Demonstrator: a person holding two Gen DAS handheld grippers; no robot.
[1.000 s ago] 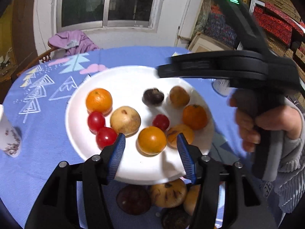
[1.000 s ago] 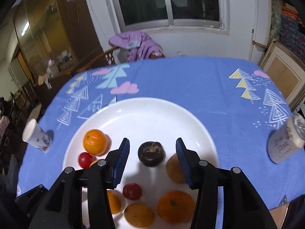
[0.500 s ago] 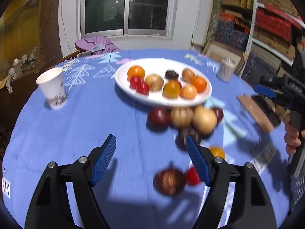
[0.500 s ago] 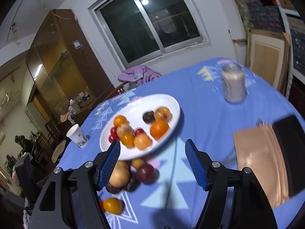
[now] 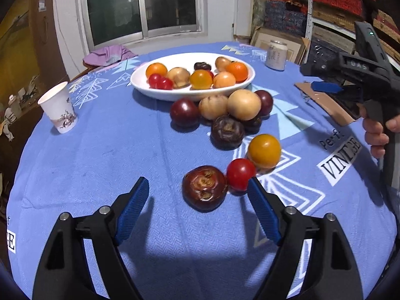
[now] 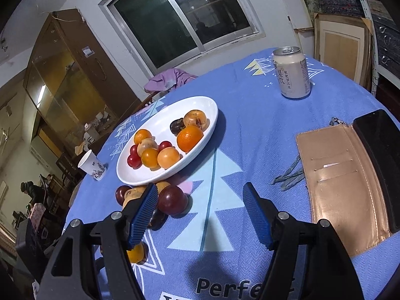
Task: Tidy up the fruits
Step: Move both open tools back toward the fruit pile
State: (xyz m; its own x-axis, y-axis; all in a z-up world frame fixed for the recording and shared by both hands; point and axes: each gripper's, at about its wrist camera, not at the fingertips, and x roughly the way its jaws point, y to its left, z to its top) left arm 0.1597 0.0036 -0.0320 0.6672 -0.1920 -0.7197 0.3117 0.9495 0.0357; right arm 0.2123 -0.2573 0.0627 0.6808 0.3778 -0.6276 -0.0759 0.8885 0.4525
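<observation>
— Left gripper point(image 5: 198, 193)?
— Jaws just widened, gaping, gripping nothing; dark fruit point(image 5: 204, 188) lying on blue tablecloth point(image 5: 100, 155) between the tips.
— Right gripper point(image 6: 200, 208)?
— Likewise spread, empty, over cloth beside white plate point(image 6: 140, 175) of fruit.

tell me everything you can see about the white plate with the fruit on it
The white plate is a shallow oval dish, glossy like glazed ceramic, sitting flat on the blue patterned tablecloth toward the far side of the table. It holds a loose group of small fruits: orange, yellow, tan, red and one dark; part of its floor is bare. More loose fruits lie on the cloth against or just beside its near rim. Neither gripper touches it.
</observation>
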